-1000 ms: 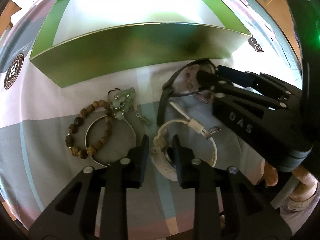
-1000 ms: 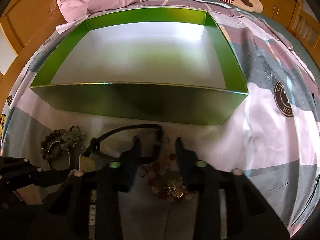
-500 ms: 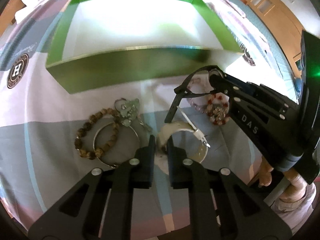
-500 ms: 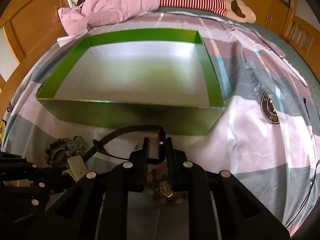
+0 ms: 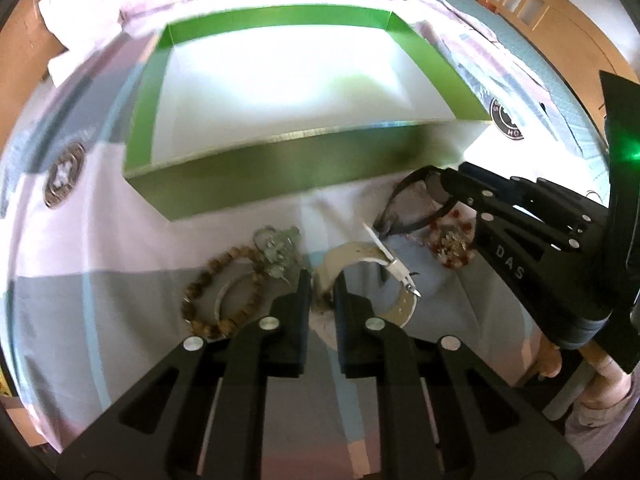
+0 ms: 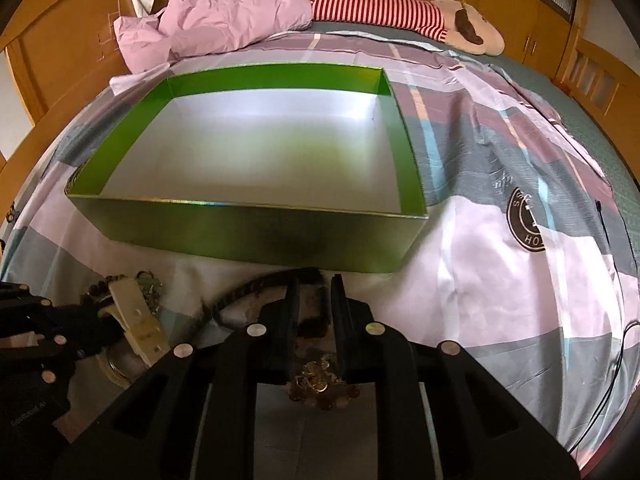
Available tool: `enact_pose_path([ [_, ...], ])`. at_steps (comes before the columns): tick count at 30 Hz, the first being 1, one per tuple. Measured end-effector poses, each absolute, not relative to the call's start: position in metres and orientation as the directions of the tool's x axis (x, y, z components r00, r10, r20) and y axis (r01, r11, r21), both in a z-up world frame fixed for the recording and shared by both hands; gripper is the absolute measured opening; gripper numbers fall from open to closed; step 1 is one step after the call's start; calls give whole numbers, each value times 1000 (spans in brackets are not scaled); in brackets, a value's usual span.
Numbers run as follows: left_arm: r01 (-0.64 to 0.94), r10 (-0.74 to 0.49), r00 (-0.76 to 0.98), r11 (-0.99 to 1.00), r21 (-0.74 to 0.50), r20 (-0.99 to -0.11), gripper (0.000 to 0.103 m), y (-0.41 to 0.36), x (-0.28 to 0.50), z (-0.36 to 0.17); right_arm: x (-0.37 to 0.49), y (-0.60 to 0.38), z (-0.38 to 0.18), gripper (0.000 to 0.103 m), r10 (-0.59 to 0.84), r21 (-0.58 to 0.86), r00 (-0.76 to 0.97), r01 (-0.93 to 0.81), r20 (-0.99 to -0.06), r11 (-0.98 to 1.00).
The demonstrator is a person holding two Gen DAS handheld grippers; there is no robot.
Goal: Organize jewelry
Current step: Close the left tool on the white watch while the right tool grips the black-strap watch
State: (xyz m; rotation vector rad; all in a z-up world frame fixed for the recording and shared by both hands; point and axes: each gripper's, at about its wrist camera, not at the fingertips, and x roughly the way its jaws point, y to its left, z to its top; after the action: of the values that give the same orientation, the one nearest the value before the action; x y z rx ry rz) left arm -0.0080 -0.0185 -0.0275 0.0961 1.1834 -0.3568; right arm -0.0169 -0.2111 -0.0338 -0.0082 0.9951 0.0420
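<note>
A green box (image 5: 256, 182) with a white floor stands open on the bed; it also shows in the right wrist view (image 6: 248, 234). My left gripper (image 5: 322, 280) is shut on a cream watch strap (image 5: 360, 254) and holds it above the sheet; the strap also shows in the right wrist view (image 6: 138, 320). My right gripper (image 6: 314, 284) is shut on a black band (image 6: 256, 286), which shows in the left wrist view (image 5: 404, 204) lifted off the sheet. A wooden bead bracelet (image 5: 208, 280), a silver bangle (image 5: 224, 292), a pale green charm cluster (image 5: 280, 246) and a red bead bracelet (image 5: 452, 240) lie in front of the box.
A patterned pink and grey bedsheet (image 6: 500, 184) covers the bed. A crumpled pink cloth (image 6: 216, 20) and a striped plush toy (image 6: 400, 12) lie behind the box. Wooden cabinets (image 6: 48, 52) ring the bed. A thin black cable (image 6: 612, 264) runs at the right.
Both grippers closed, the left on the cream strap and the right on the black band. Both have since risen and pulled back from the box, lifting their pieces.
</note>
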Motion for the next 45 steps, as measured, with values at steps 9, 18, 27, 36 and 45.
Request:
enact_pose_path([
  [9,322,-206,374,943,-82,-904,12,-10,-10,-18,-18,-206,-31,16,28,3,575,-45,-818,999],
  [18,299,-198,361,950,-88,-911,12,-6,-6,-23,-14,-207,-39,16,28,16,541,-26,-841,1000],
  [27,297,-189,352,951,-82,-917,12,-8,-5,-28,-12,-195,-54,48,41,-4,516,-85,-856,996],
  [36,260,-185,344,961,-96,-921,12,5,1,-29,-11,-200,-54,48,73,41,502,-74,-862,996],
  [45,173,-180,347,977,-125,-921,13,32,14,-27,-14,-200,-52,48,85,46,497,-91,-864,995],
])
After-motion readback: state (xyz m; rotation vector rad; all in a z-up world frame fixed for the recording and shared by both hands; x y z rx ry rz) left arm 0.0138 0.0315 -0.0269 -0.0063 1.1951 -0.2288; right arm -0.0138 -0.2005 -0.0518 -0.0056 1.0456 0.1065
